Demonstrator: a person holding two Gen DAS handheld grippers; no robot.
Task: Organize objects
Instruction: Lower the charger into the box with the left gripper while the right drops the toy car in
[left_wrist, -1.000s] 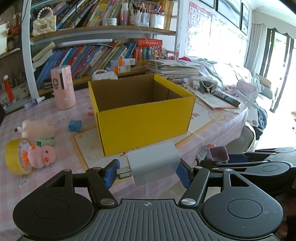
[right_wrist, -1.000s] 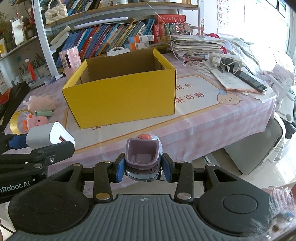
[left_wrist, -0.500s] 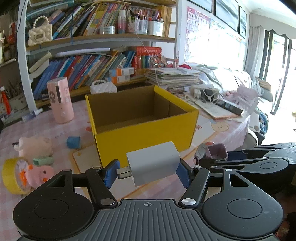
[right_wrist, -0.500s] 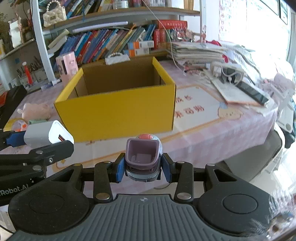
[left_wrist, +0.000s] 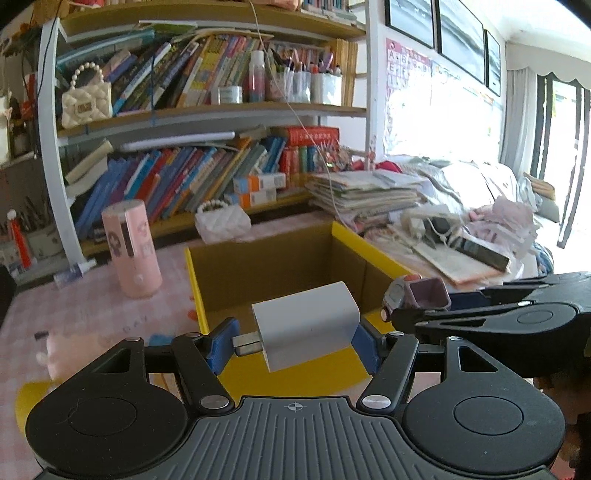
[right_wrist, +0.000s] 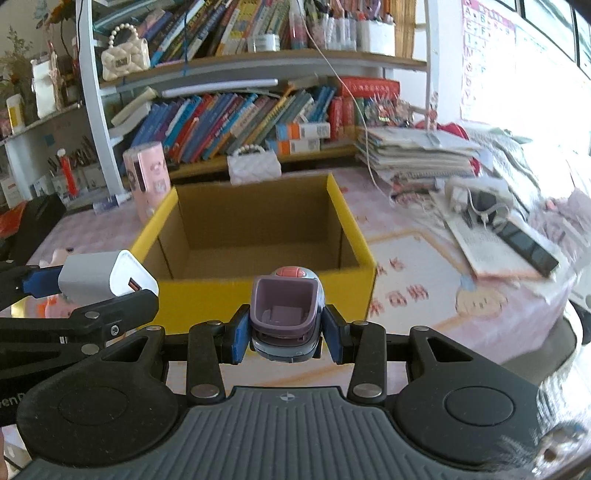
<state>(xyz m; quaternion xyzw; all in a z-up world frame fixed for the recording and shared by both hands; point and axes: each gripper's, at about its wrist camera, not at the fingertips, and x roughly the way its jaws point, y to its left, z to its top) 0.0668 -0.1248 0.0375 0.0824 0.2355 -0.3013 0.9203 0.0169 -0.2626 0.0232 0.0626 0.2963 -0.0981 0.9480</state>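
Observation:
My left gripper (left_wrist: 295, 341) is shut on a white charger block (left_wrist: 306, 325) and holds it just before the near wall of the open yellow cardboard box (left_wrist: 369, 245). My right gripper (right_wrist: 284, 334) is shut on a small purple-grey clip device (right_wrist: 284, 314) with a pink button, held above the table in front of the yellow box (right_wrist: 354, 225). The box looks empty inside. The charger also shows in the right wrist view (right_wrist: 107, 275), and the purple device in the left wrist view (left_wrist: 417, 295).
A pink cylinder (left_wrist: 131, 251) stands left of the box. Pink plush toys (left_wrist: 70, 350) and a yellow tape roll (left_wrist: 29, 395) lie at the left. Stacked papers, cables and a phone (right_wrist: 524, 236) lie at the right. A bookshelf (left_wrist: 192, 173) stands behind.
Both grippers have risen and moved forward towards the box with their objects held. The box's inside now shows from above.

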